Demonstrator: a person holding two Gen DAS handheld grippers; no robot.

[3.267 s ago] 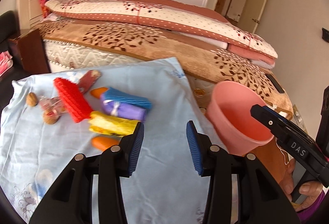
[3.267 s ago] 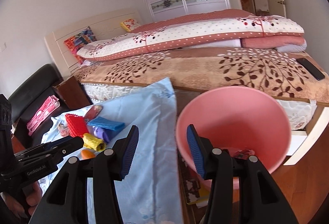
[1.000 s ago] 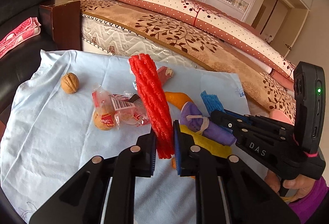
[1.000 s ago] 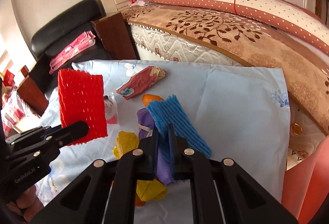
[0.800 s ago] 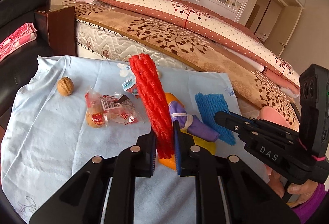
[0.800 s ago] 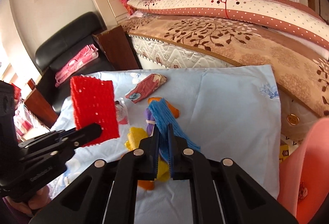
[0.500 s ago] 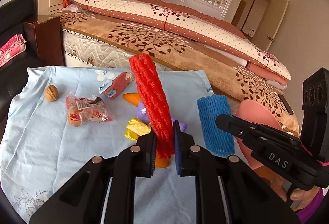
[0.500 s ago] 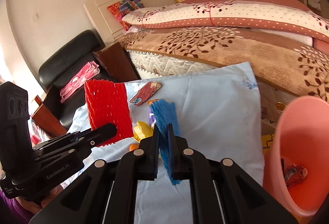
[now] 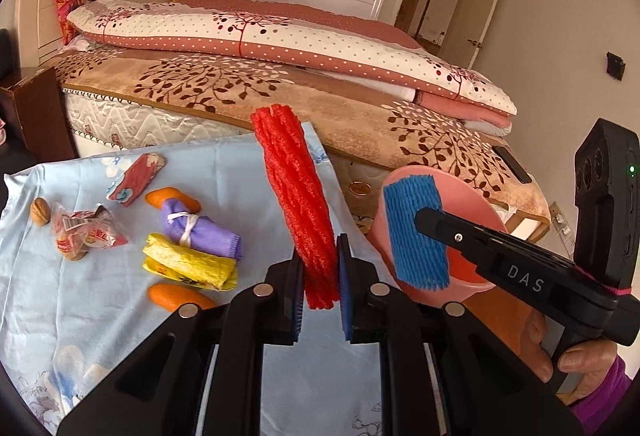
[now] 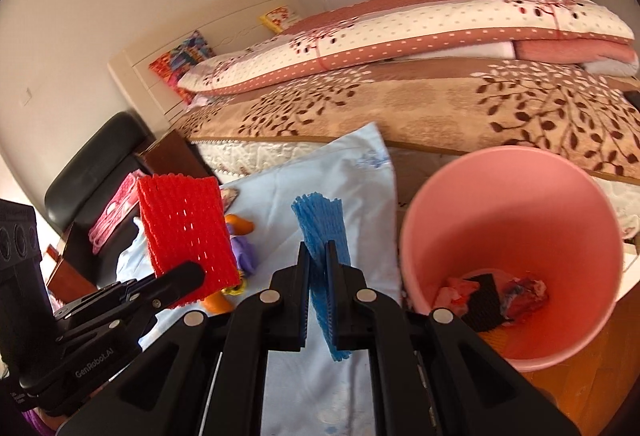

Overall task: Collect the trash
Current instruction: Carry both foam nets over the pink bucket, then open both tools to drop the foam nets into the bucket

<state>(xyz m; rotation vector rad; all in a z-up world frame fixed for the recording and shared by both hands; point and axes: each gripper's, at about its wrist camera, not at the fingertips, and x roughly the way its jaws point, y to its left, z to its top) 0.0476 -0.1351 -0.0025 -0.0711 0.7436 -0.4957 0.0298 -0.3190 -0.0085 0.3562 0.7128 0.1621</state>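
Observation:
My left gripper (image 9: pixel 319 268) is shut on a red foam net sleeve (image 9: pixel 294 179), held upright above the light blue cloth (image 9: pixel 80 316). The sleeve also shows as the red foam net (image 10: pixel 182 232) in the right wrist view. My right gripper (image 10: pixel 316 268) is shut on a blue foam net sleeve (image 10: pixel 322 232), seen from the left as the blue net (image 9: pixel 416 232) in front of the pink bin (image 9: pixel 464 195). The pink bin (image 10: pixel 516 179) stands just right of the cloth's edge, with some wrappers (image 10: pixel 492 296) at its bottom.
On the cloth lie a yellow wrapper (image 9: pixel 188 268), a purple tied bundle (image 9: pixel 196 228), two orange pieces (image 9: pixel 176 296), a snack bag (image 9: pixel 84 232), a walnut (image 9: pixel 40 211) and a patterned wrapper (image 9: pixel 136 175). A bed (image 9: pixel 280 87) stands behind, a black chair (image 10: pixel 92 163) at left.
Both grippers have swung right and risen a little with their foam nets, from over the litter on the cloth toward the pink bin, which now fills the right of the right wrist view.

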